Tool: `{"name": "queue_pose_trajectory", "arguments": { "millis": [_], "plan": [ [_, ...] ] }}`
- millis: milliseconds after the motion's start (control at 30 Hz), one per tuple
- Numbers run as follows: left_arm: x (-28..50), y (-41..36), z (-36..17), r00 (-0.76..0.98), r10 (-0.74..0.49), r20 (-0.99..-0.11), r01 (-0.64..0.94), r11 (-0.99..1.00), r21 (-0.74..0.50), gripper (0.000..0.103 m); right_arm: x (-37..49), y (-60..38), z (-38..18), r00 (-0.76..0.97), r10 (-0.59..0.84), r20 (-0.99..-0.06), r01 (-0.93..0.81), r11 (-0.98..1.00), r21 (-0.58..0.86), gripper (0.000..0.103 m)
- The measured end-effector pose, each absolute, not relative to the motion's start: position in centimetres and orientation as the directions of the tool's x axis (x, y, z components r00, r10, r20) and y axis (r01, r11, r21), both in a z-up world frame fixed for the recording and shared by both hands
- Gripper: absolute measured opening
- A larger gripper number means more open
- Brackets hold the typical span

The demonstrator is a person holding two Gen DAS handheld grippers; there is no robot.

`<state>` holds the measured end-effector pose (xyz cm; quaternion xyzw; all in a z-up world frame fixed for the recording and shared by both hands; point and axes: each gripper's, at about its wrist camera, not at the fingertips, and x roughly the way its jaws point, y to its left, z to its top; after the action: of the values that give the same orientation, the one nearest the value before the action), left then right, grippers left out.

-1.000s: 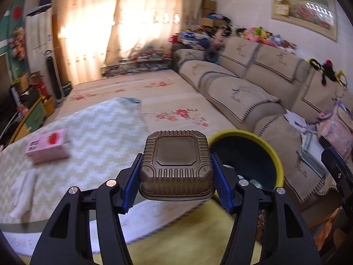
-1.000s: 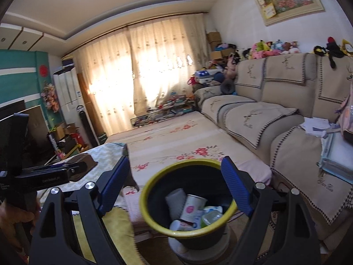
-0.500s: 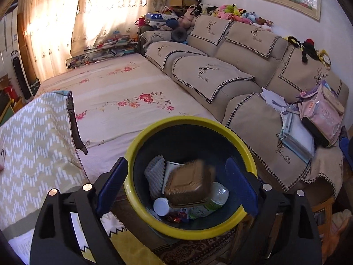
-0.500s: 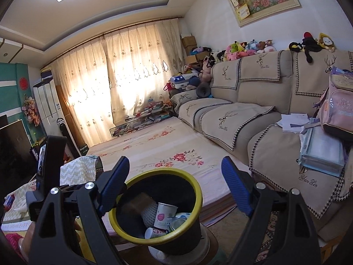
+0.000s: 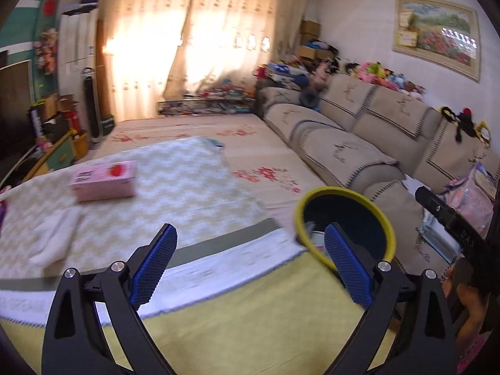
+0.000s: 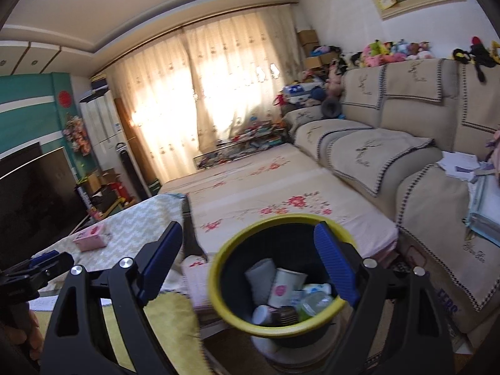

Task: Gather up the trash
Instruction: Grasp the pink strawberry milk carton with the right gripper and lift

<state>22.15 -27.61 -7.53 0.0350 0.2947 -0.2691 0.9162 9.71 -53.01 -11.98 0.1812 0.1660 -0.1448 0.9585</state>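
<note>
Left gripper (image 5: pixel 251 268) jaws just opened wide, nothing between them. Right gripper (image 6: pixel 248 264) jaws wide apart, empty, hanging over the bin (image 6: pixel 237 247). Bin holds cups, a bottle and a brown tray (image 6: pixel 287 315). Pink box (image 5: pixel 104 181) sits farther off on the table.

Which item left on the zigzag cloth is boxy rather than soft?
The pink rectangular carton farther back; the white crumpled cloth nearer the left gripper lies limp.

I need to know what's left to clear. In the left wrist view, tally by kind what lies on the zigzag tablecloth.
Pink box: 1
White crumpled cloth or tissue: 1
Total: 2
</note>
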Motion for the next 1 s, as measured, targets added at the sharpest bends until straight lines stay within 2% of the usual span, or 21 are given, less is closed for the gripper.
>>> {"name": "queue_pose_trajectory", "arguments": {
  "millis": [133, 200, 433, 533, 700, 800, 1000],
  "plan": [
    [22.4, -21.9, -7.5, 0.71, -0.407, -0.575, 0.431, 0.896, -0.103, 0.094, 12.3, -49.4, -11.1, 0.922, -0.099, -0.373, 0.225, 0.923, 0.311, 0.083],
    [22.6, -19.3, -7.6, 0.719, -0.381, -0.581, 0.392, 0.913, -0.114, 0.094, 14.3, -47.3, -10.5, 0.926, 0.008, -0.378, 0.124, 0.938, 0.323, 0.083],
    [21.7, -11.0, -7.3, 0.781, -0.314, -0.54, 0.278, 0.949, -0.151, 0.094, 21.6, -40.6, -8.4, 0.887, 0.253, -0.386, -0.159, 0.952, 0.26, 0.084],
    [21.4, -8.9, -7.2, 0.796, -0.295, -0.528, 0.246, 0.956, -0.163, 0.094, 26.2, -37.0, -8.4, 0.858, 0.316, -0.405, -0.257, 0.947, 0.194, 0.088],
    [21.5, -7.6, -7.4, 0.798, -0.28, -0.533, 0.22, 0.96, -0.175, 0.094, 34.4, -32.2, -9.6, 0.784, 0.424, -0.453, -0.392, 0.905, 0.167, 0.091],
    [21.4, -7.6, -7.3, 0.8, -0.271, -0.536, 0.209, 0.962, -0.175, 0.094, 39.6, -30.0, -11.7, 0.711, 0.481, -0.513, -0.438, 0.873, 0.212, 0.091],
    [21.6, -7.7, -8.0, 0.788, -0.253, -0.562, 0.2, 0.967, -0.156, 0.094, 46.3, -27.5, -14.5, 0.627, 0.505, -0.593, -0.449, 0.857, 0.255, 0.091]
  ]
}}
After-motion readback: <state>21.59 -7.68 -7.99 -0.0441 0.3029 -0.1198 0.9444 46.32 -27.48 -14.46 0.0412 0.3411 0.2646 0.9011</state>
